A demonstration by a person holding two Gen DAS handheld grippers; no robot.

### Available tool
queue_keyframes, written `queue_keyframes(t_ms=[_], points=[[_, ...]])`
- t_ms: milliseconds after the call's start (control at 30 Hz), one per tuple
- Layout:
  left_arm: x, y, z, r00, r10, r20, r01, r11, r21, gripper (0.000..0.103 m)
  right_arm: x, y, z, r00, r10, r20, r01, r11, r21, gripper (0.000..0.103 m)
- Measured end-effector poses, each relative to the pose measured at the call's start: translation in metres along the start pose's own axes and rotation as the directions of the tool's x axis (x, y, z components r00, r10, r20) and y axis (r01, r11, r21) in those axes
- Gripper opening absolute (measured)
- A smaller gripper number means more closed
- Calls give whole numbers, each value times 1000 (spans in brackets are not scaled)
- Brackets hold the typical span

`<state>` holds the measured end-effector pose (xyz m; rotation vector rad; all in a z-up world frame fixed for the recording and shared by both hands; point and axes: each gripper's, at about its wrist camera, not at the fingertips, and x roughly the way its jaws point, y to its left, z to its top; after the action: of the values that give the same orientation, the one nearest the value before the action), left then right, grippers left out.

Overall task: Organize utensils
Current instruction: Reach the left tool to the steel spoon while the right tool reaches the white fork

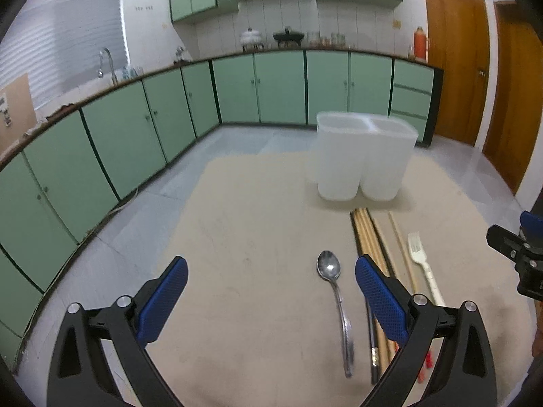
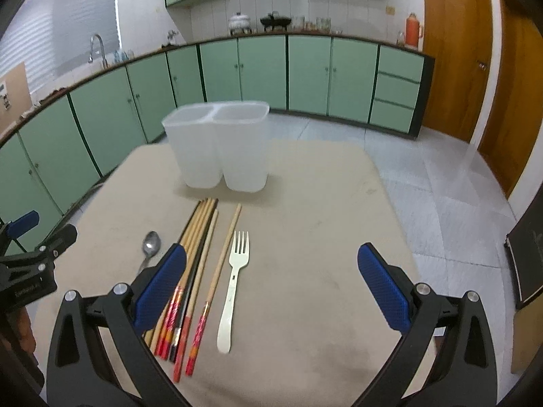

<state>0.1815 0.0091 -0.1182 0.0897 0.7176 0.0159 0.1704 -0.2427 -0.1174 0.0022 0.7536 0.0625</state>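
A white two-compartment utensil holder (image 1: 363,156) (image 2: 220,146) stands upright at the far side of a beige table (image 1: 254,237) (image 2: 322,237). In front of it lie a metal spoon (image 1: 334,291) (image 2: 149,247), several wooden chopsticks with red ends (image 1: 370,240) (image 2: 197,254) and a cream plastic fork (image 1: 424,264) (image 2: 234,281). My left gripper (image 1: 271,271) is open and empty above the table, the spoon between its fingers. My right gripper (image 2: 271,264) is open and empty above the fork and chopsticks.
Green kitchen cabinets (image 1: 271,84) (image 2: 264,68) run around the room, with a sink tap (image 1: 105,61) at left and wooden doors (image 2: 458,51) at right. The floor is grey tile (image 2: 441,186). A dark object (image 2: 526,261) stands at the right edge.
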Motion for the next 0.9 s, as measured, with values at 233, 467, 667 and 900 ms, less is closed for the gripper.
queue_keyframes(t_ms=[233, 467, 667, 900], points=[[55, -10, -5, 995, -21, -96, 21, 1000, -3, 95, 63, 6, 0, 992, 25, -123, -25, 1000, -5, 77], [87, -14, -8, 987, -44, -154, 41, 999, -23, 90, 107, 9, -1, 975, 43, -216, -37, 999, 31, 63], [99, -17, -5, 983, -62, -173, 58, 998, -32, 90, 124, 13, -2, 966, 62, -251, -50, 997, 53, 54], [112, -23, -4, 979, -68, -195, 64, 998, -27, 90, 128, 20, -2, 967, 33, -252, -27, 999, 25, 47]])
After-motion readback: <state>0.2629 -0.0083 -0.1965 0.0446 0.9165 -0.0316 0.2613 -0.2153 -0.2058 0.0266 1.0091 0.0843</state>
